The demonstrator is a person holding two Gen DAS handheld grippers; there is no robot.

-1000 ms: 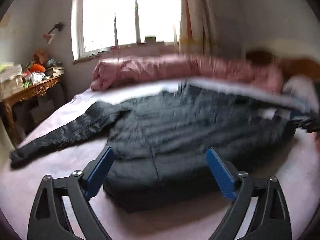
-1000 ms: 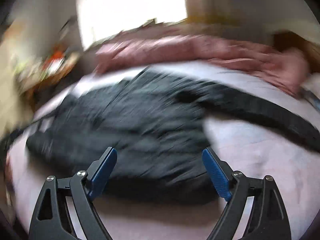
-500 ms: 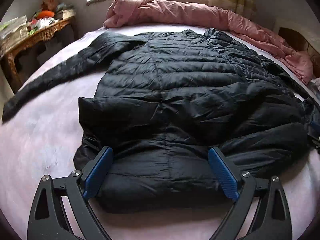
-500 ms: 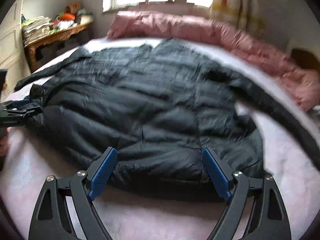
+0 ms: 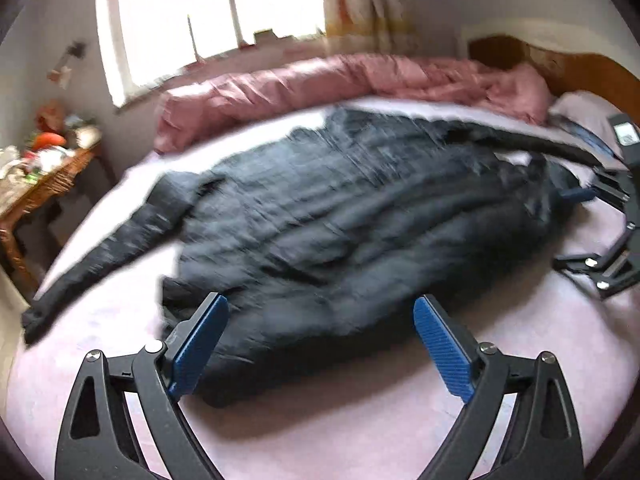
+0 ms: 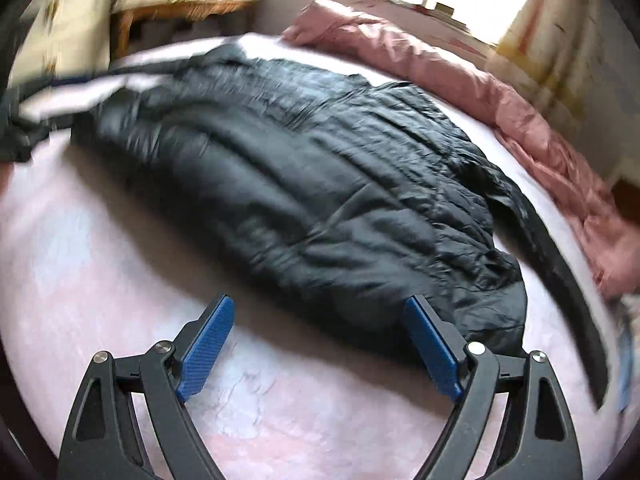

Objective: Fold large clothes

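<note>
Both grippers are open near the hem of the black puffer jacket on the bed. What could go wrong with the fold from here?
1. The jacket is puffy and rumpled, so the open right gripper or left gripper may pinch only the top layer of the hem.
2. The left sleeve lies stretched out across the sheet; folding the body first could leave it trailing.
3. The pink duvet lies close behind the collar and could get caught up.

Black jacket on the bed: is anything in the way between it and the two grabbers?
Nothing visible. The black jacket lies spread on the pink sheet, and both the left gripper and right gripper hang at its near edge, jaws wide open and empty.
</note>
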